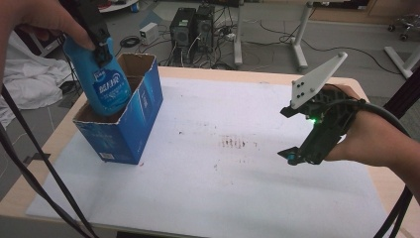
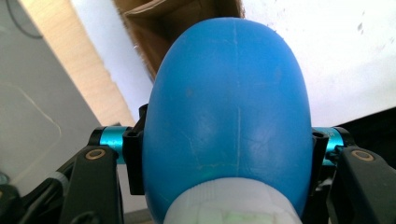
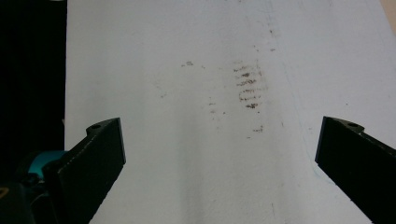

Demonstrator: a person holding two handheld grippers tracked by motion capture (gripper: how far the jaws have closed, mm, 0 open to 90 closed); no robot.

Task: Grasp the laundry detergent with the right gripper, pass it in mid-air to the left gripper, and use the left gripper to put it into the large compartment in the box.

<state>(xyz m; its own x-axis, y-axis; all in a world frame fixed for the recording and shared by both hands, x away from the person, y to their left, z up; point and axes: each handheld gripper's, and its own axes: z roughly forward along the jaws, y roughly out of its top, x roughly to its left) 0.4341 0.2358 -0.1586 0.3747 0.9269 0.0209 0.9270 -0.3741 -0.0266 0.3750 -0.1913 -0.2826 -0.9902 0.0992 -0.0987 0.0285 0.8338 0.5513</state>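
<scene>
At table's left side, standing upright on the white sheet (image 1: 237, 188): an open blue cardboard box (image 1: 129, 124), brown inside, flaps up. Taken as landmark for everything below.

Above the box's open top, tilted, bottom end just inside the opening: a blue plastic bottle (image 1: 101, 79) with white lettering on its label. Clamped near its upper part by the left gripper (image 1: 100, 37), black jaws pressed against both sides of the bottle body. Seen from the left gripper view: rounded blue bottle (image 2: 229, 107) between the jaws, white cap end nearest the camera, brown box interior (image 2: 163, 23) beyond the bottle's far end. Left hand (image 1: 34, 17) wrapped around the gripper handle at the top left corner.

Well to the right of the box, above the sheet's right part: the right gripper (image 1: 289, 134), held in the right hand (image 1: 366, 134), grey three-cornered plate (image 1: 317, 79) on top, small green light lit on its body. Jaws spread wide apart, grasping nothing; in the right gripper view, bare white sheet (image 3: 196, 154) between them.

Between box and right gripper, on the sheet: a patch of brownish smudge marks (image 1: 233, 143), also visible ahead of the right jaws (image 3: 247, 86).

Beyond the table's far edge, behind the box: computer towers (image 1: 190, 27) and cables on the floor.
</scene>
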